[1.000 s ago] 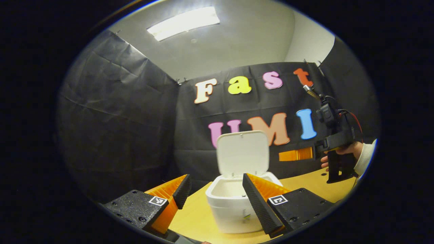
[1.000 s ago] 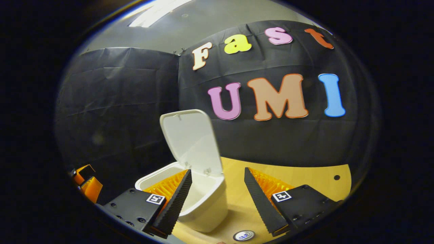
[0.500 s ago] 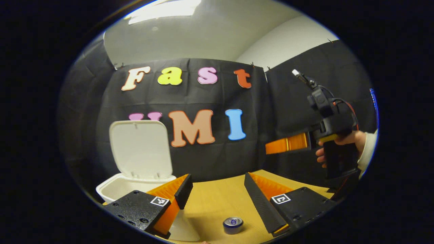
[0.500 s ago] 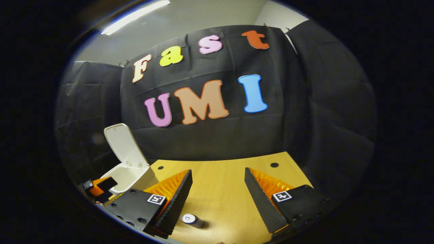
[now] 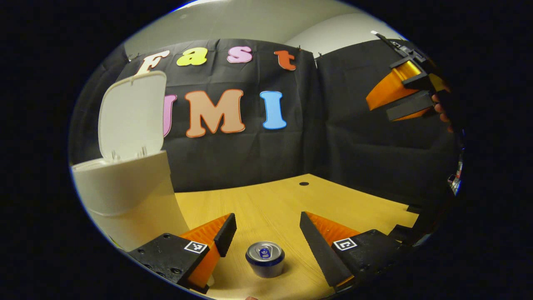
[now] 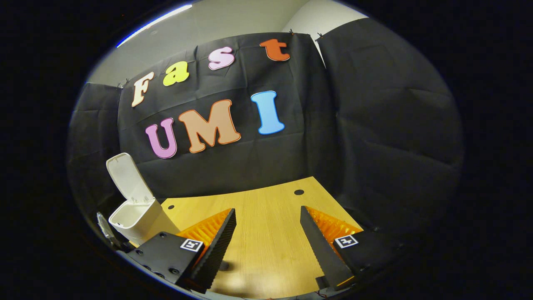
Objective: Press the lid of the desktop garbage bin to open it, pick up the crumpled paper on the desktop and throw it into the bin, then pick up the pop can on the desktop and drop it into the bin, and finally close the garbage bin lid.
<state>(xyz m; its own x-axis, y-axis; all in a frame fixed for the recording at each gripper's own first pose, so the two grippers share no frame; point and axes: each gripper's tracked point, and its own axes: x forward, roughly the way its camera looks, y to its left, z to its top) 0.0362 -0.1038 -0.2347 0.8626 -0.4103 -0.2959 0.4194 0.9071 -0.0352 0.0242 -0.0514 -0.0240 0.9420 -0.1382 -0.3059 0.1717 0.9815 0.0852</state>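
Bin (image 5: 125,196) lid (image 5: 131,114) upright, contents hidden; both grippers' fingers (image 5: 227,233) wide, empty.

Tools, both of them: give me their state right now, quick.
Left tool: open, empty, the pop can standing between its fingers, untouched.
Right tool: open, empty.

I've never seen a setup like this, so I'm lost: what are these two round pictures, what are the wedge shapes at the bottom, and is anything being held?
No robot here: a person holds a two-finger gripper in each hand, and a camera rides on each. The wedges are that gripper's own fingers. In the left gripper view, the left gripper is open, with an upright pop can on the wooden desktop between its fingers, not gripped. The white bin stands beside it, lid up. The right gripper is open and empty above the desktop. Nothing is held.
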